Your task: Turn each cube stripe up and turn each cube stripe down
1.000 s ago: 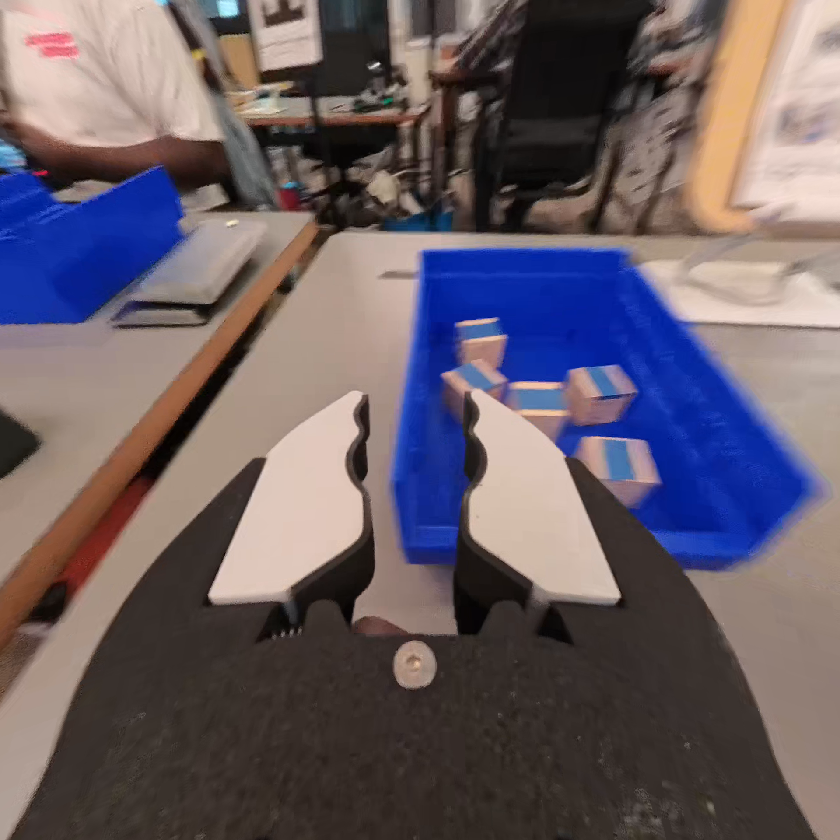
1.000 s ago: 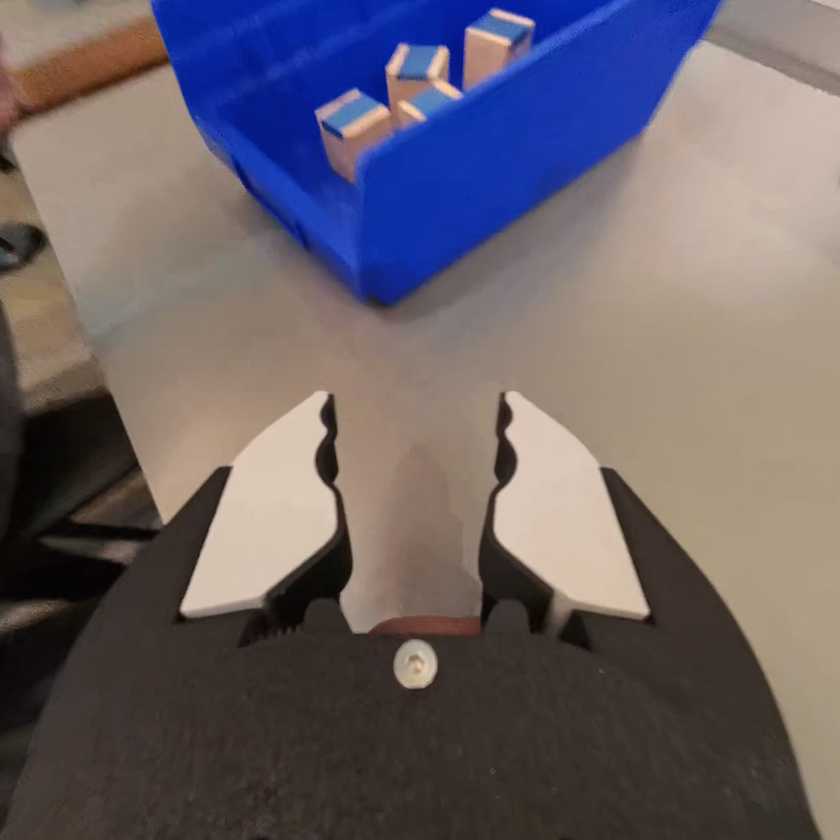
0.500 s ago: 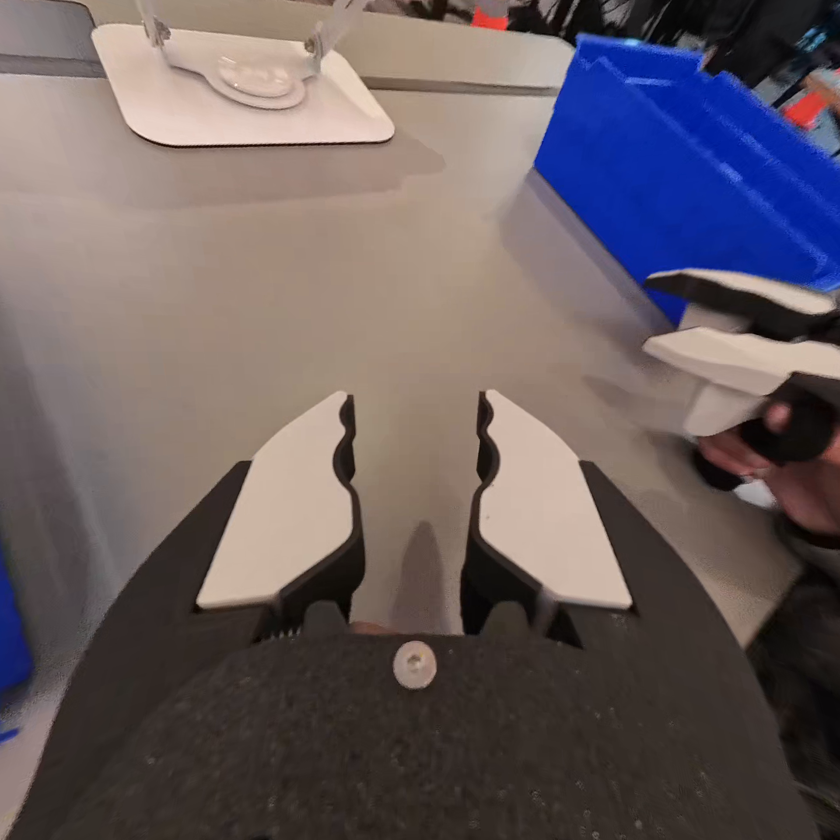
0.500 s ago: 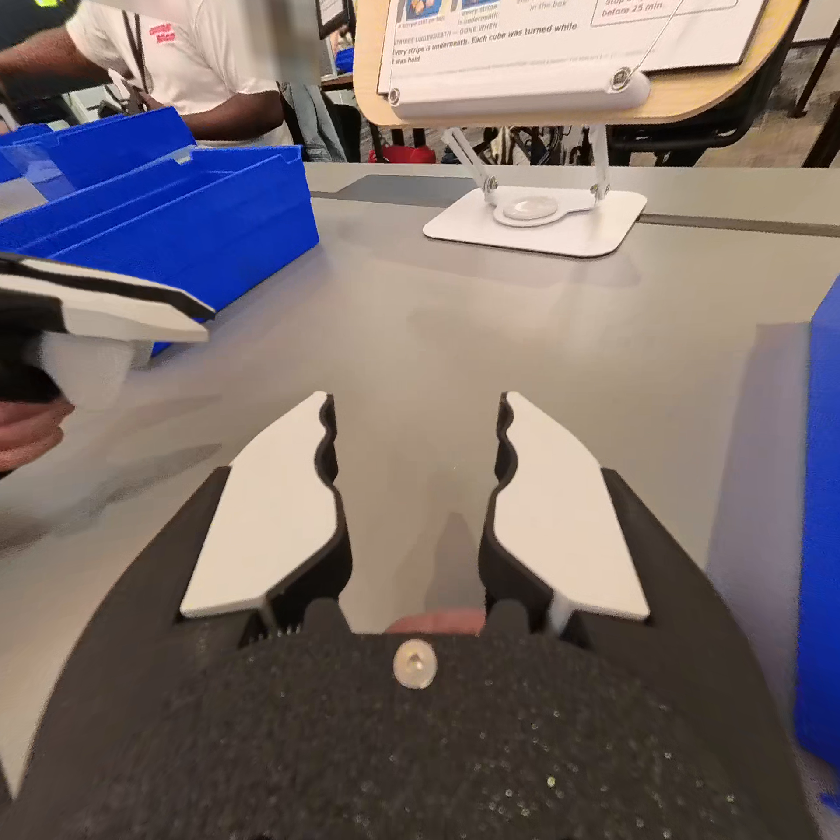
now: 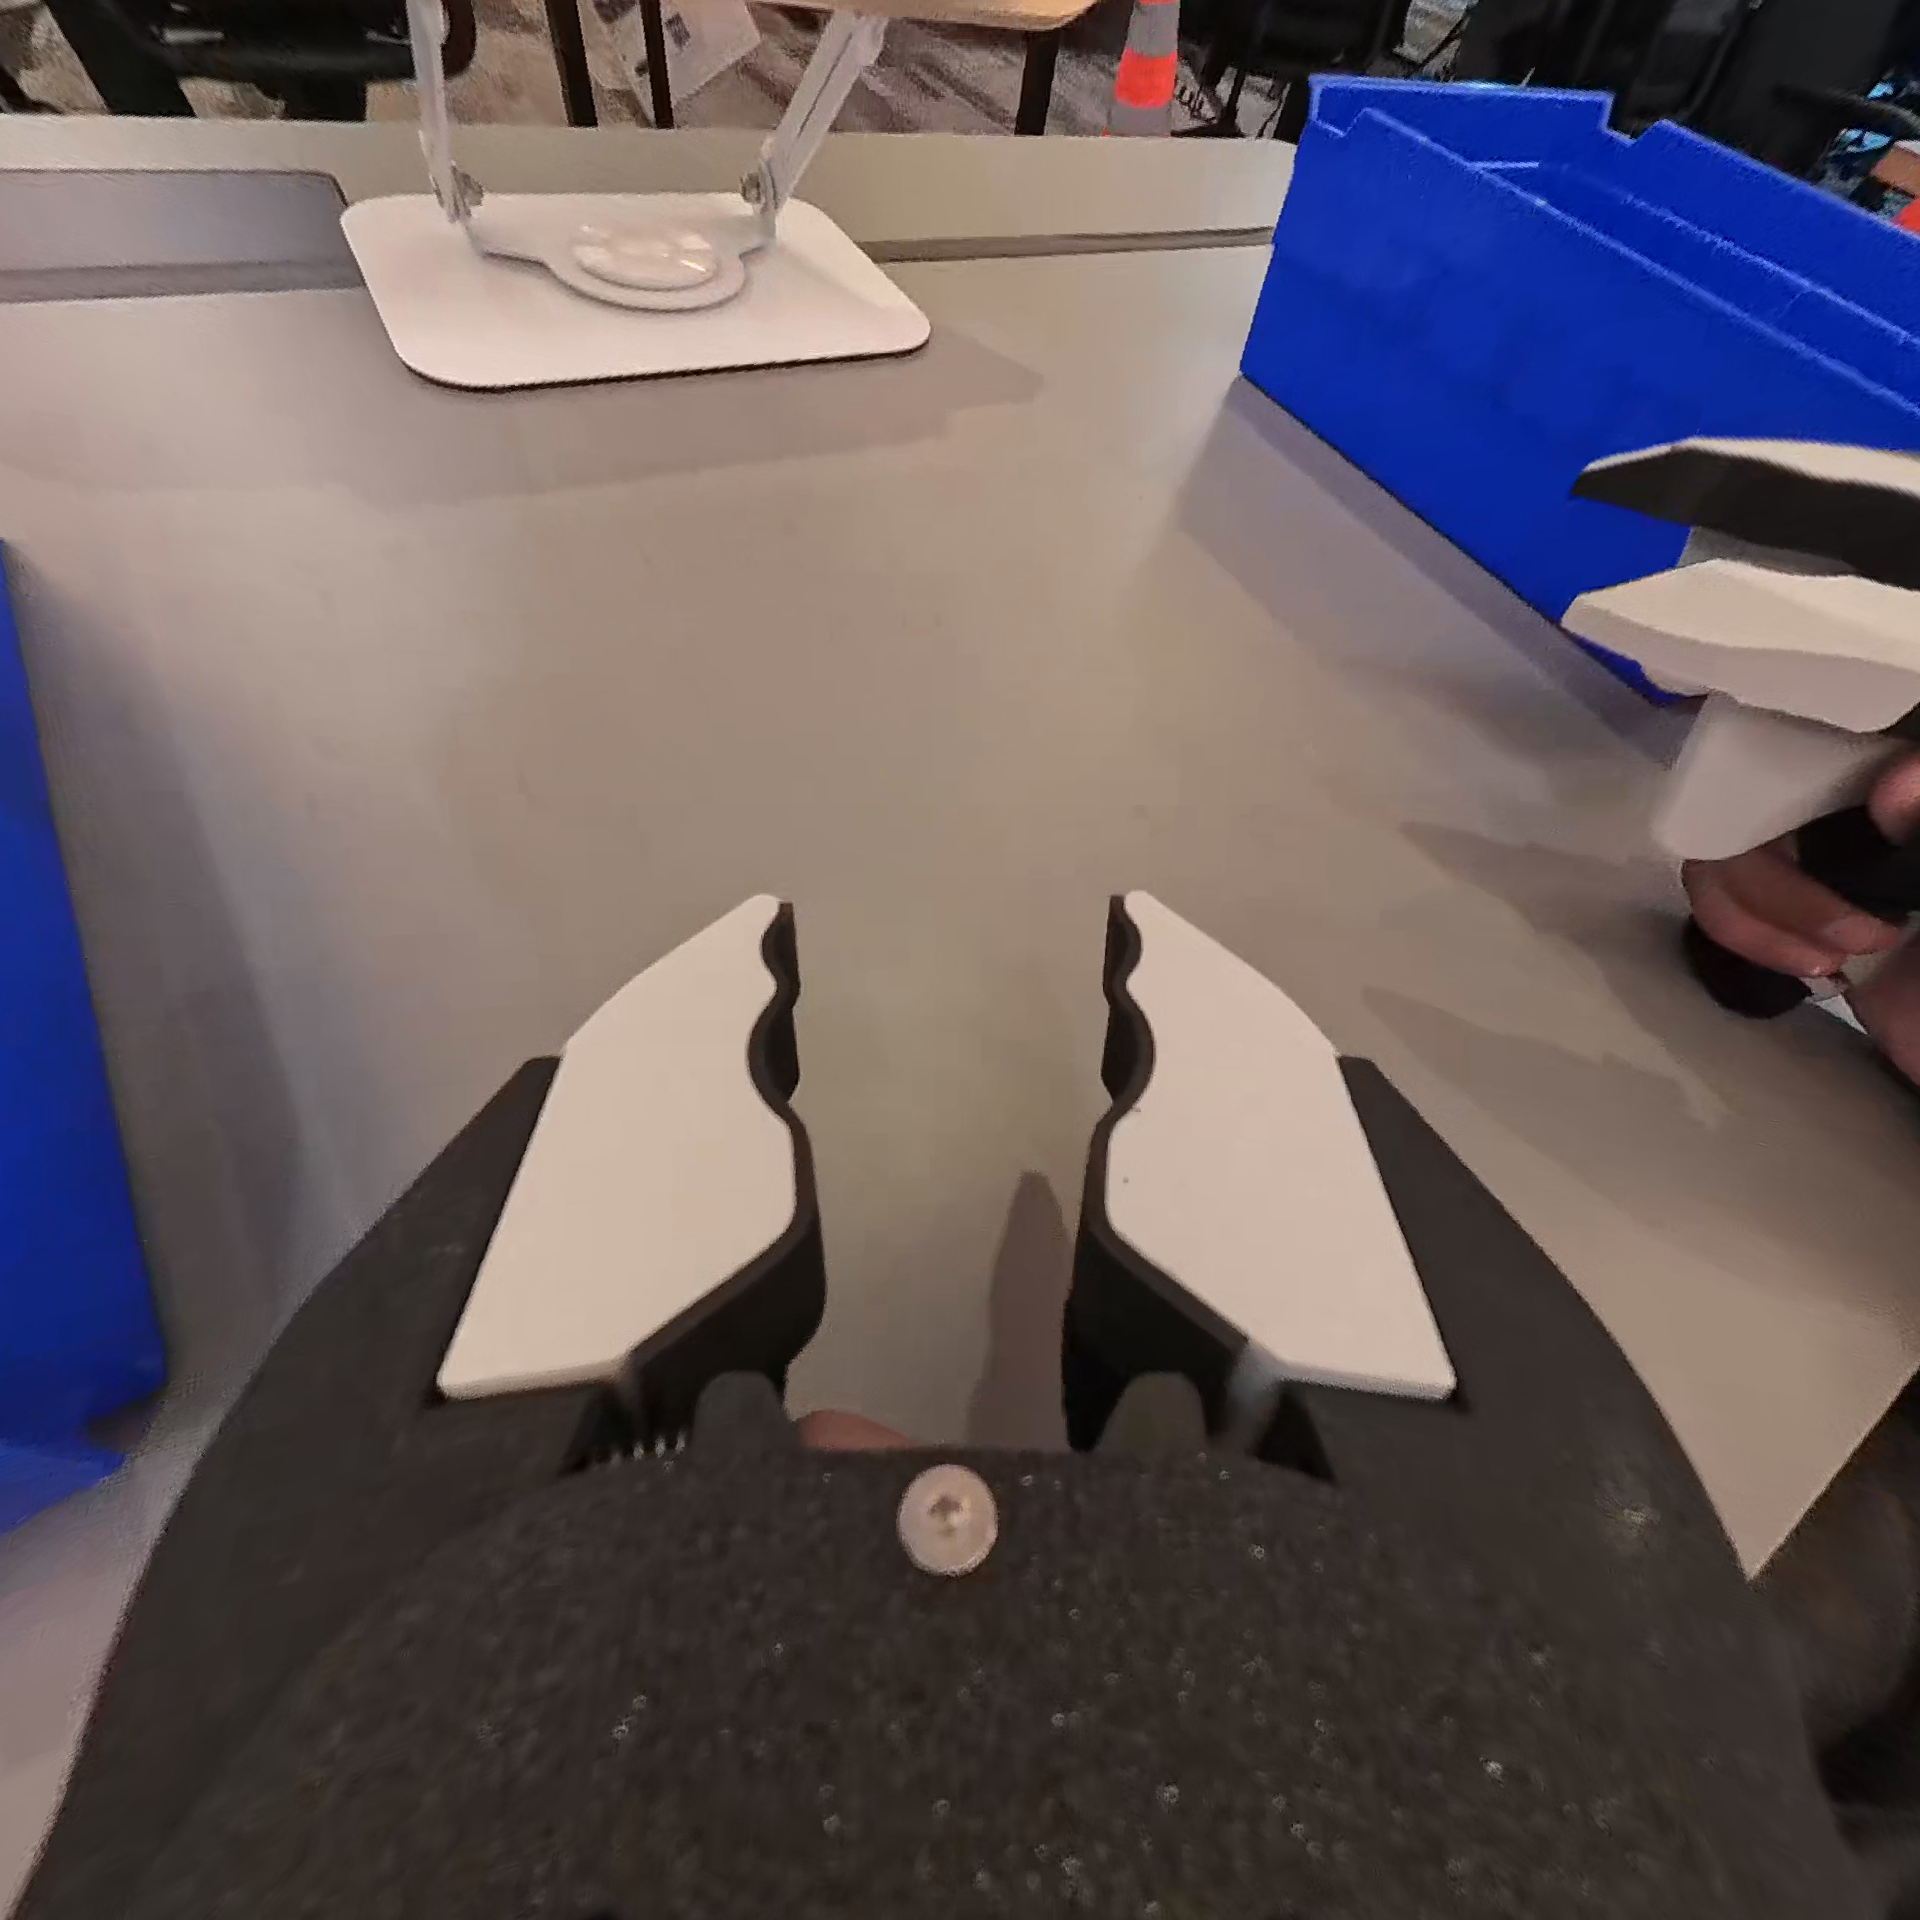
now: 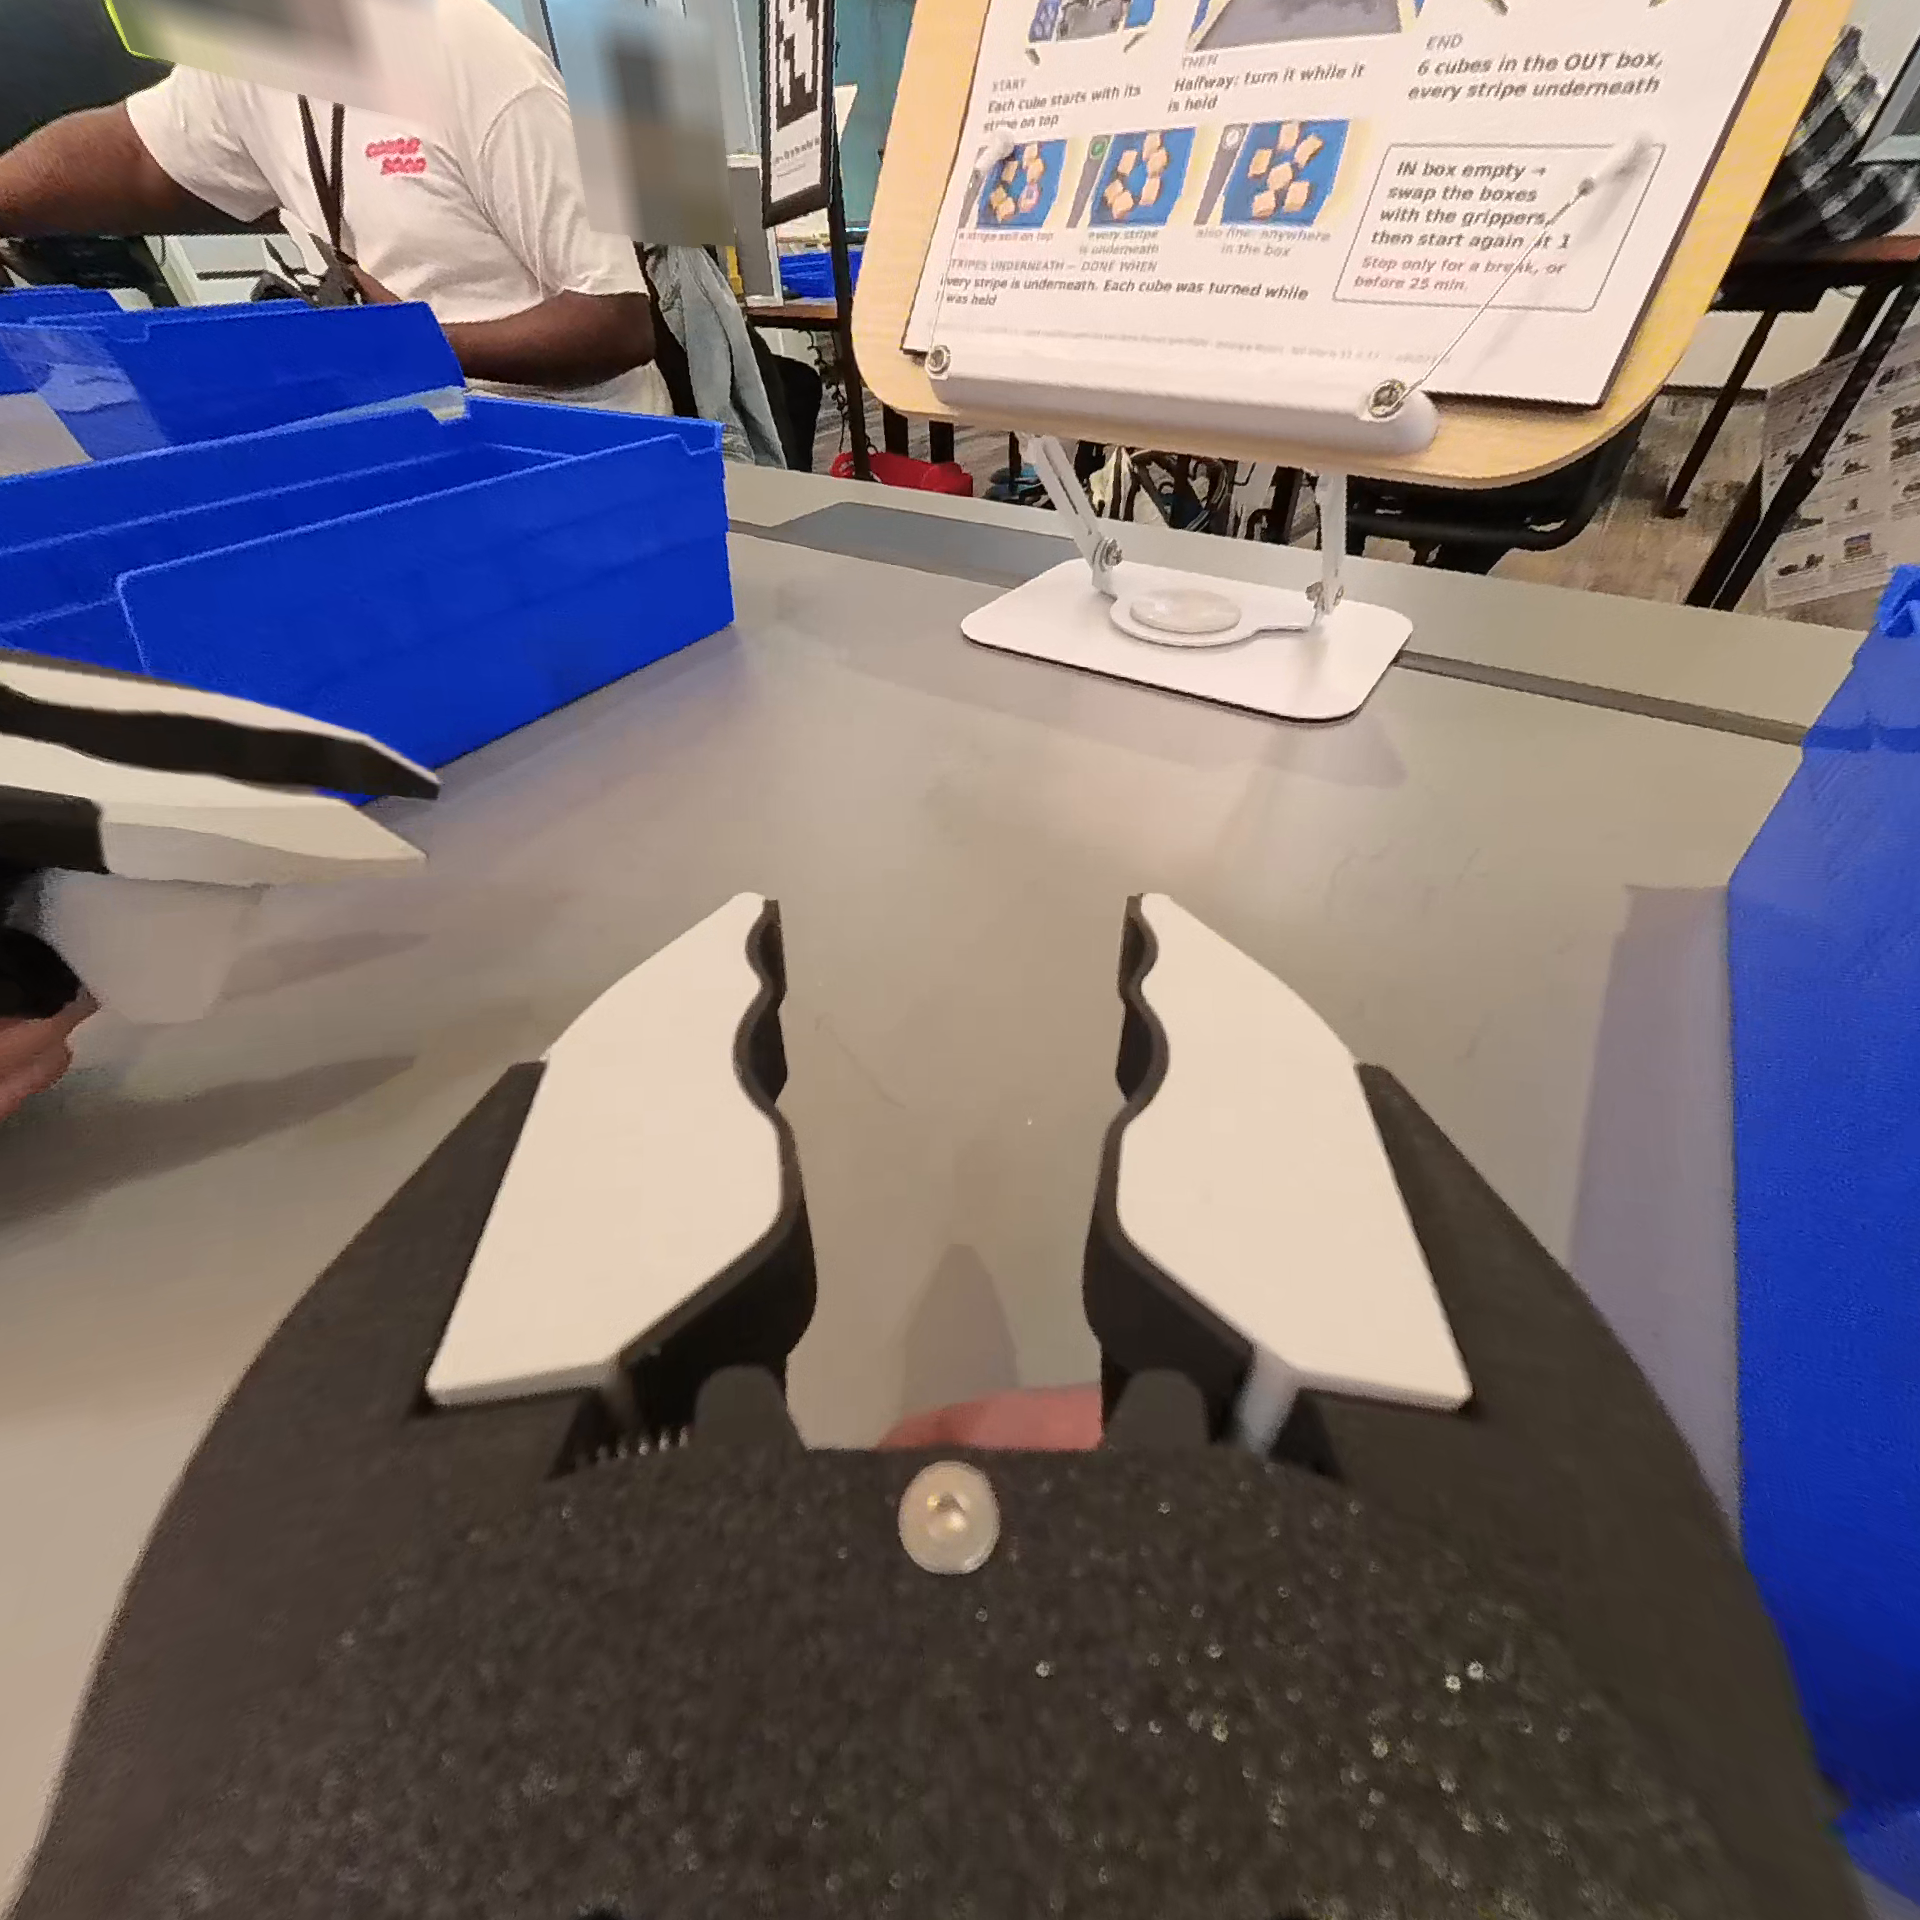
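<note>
Two hand-held grippers hover over the grey table, and both stand apart with nothing between their fingers. The left hand-held gripper points toward the white stand base at the far edge of the table; only bare table surface shows through its gap. To its right, the right hand-held gripper comes in from the side, gripped by a hand, with its tips just in front of a blue bin.

The right hand-held gripper also faces the stand base, which carries a tilted wooden board with a printed instruction sheet clipped to it. Left of the stand base sit two blue bins side by side, and the left hand-held gripper reaches in from the left edge in front of them. Right of the stand base, the wall of another blue bin fills the edge of the view. Behind the left bins a person in a white shirt sits at another table.

No cube shows in either view; the bins are seen only from outside or at too low an angle, so where the cubes lie cannot be told.
</note>
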Motion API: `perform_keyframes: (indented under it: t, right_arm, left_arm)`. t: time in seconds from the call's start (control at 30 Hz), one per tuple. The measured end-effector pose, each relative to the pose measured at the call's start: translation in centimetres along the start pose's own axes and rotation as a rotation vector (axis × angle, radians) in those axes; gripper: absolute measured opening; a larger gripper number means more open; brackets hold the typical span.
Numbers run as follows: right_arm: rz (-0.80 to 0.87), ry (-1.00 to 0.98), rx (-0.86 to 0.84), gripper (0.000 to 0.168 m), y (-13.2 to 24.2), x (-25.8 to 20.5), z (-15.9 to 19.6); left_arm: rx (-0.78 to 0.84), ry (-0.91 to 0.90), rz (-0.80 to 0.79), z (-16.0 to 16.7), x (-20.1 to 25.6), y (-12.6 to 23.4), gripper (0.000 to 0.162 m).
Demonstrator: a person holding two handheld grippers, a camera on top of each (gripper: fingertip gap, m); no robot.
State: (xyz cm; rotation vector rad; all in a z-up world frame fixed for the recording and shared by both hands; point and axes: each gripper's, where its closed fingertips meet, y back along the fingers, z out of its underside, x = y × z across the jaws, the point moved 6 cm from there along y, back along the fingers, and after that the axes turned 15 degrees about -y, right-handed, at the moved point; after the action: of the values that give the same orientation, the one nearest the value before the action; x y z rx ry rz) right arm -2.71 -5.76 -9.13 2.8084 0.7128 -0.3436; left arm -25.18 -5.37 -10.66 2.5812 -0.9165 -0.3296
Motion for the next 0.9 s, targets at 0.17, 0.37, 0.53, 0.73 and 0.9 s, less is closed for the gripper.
perform_keyframes:
  t: [0.17, 0.37, 0.53, 0.73, 0.9]
  right_arm:
    - [0.004, 0.026, 0.025, 0.062, 0.5, -0.3, 0.0]
    - [0.008, 0.047, 0.01, 0.062, 0.4, -0.5, 0.2]
    - [0.005, 0.043, 0.013, 0.061, 0.5, -0.5, 0.1]
    - [-0.011, 0.064, -0.017, 0.061, 0.2, -0.8, 0.4]
    - [-0.015, 0.067, -0.025, 0.061, 0.1, -0.9, 0.4]
  left_arm:
    - [-0.005, 0.01, 0.023, 0.1, 0.3, -0.1, 0.055]
    - [-0.007, -0.03, 0.069, -0.7, 1.6, 0.4, 0.056]
    - [0.01, -0.191, 0.063, -5.5, -1.7, 6.4, 0.055]
    - [-0.296, -0.538, 0.228, -6.6, -10.4, 12.2, 0.055]
    - [-0.556, -0.757, 0.313, -4.3, -15.7, 9.3, 0.05]
